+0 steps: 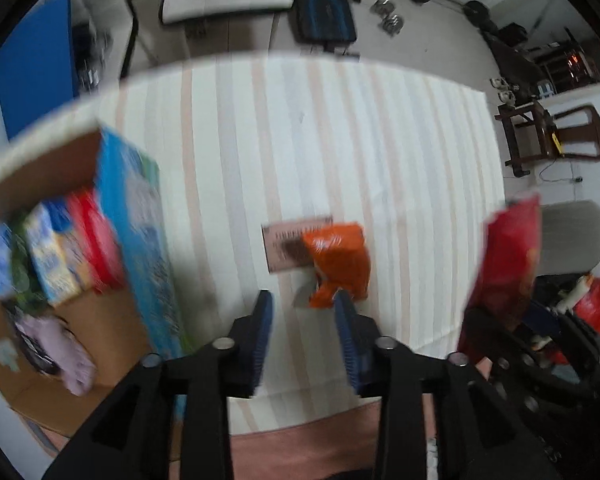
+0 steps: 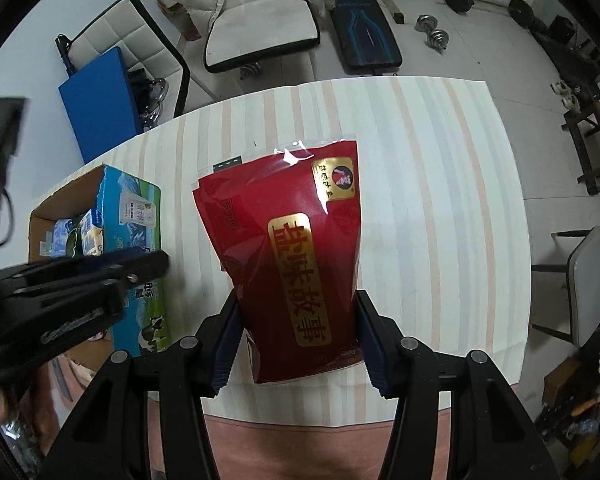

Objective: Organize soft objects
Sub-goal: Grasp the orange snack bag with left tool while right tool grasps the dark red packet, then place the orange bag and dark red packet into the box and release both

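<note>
Right gripper (image 2: pixel 296 344) pinches a red snack pouch (image 2: pixel 288 248) aloft, probably bound for the cardboard box (image 2: pixel 60 208); left gripper (image 1: pixel 304 340), fingers spread, hovers near an orange packet (image 1: pixel 338 260).

Table (image 2: pixel 440 200): we found the carton at its left edge and the two bags further right.
Carton (image 1: pixel 80 320): packets (image 1: pixel 56 256) stood inside it.
Snack bag (image 1: pixel 338 262): it lay mid-table, overlapping a flat packet (image 1: pixel 284 246) behind it.
Large bag (image 2: pixel 296 256): we held it above the table between the right gripper's (image 2: pixel 296 344) fingers, right of the carton.
</note>
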### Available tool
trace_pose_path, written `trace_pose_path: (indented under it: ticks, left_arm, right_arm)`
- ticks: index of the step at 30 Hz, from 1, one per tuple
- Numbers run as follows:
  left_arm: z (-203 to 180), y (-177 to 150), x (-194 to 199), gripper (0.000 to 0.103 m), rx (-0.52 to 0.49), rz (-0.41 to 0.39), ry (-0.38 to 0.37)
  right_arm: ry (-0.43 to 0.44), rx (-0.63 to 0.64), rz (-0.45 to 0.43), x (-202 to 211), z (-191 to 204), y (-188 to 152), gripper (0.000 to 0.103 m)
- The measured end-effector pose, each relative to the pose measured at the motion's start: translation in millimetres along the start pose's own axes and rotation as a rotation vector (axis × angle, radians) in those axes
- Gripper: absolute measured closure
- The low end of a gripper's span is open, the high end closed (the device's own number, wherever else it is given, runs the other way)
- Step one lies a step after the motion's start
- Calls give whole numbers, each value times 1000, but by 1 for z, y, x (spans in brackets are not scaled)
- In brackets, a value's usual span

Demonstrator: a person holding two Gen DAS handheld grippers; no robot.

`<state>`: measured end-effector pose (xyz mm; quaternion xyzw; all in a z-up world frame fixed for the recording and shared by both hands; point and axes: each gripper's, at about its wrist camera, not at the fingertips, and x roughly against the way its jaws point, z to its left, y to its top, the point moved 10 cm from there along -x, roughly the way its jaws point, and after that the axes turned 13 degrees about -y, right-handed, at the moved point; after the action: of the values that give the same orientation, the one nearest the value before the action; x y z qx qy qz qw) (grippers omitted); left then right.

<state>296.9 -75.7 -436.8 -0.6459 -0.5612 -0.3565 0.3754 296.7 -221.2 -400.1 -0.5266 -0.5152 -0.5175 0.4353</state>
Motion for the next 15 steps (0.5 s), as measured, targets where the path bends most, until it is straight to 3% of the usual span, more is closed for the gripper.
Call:
trace_pose_path:
  ticks: [3,5,7,10,12,14,15]
  left_arm:
    - [-4,-7,-33,64,105,64,-108]
    - [-6,-5,-55,64,133,92,-134]
    - [-14,-3,-72,64,130,109,-125]
    - [-30,1,-95,52,117,140,-112]
    - [-36,8,-107,43,84,142,-41]
    - [-40,18,-111,43,53,108,-5]
    - [-41,20,-112,50,46,100,8]
  right_arm:
    - [-16,-28,24,-12,-12,-11,47]
    - [-29,-54,49,-28,-29,-17,47]
    - [-37,-89,77,-44,-45,-24,47]
    - [-50,-125,111,-67,-66,-28,47]
    - [-55,-144,130,-79,-78,-32,47]
    - [-57,-159,148,-92,-88,-35,47]
    - [-59,-163,155,-97,-93,-36,47]
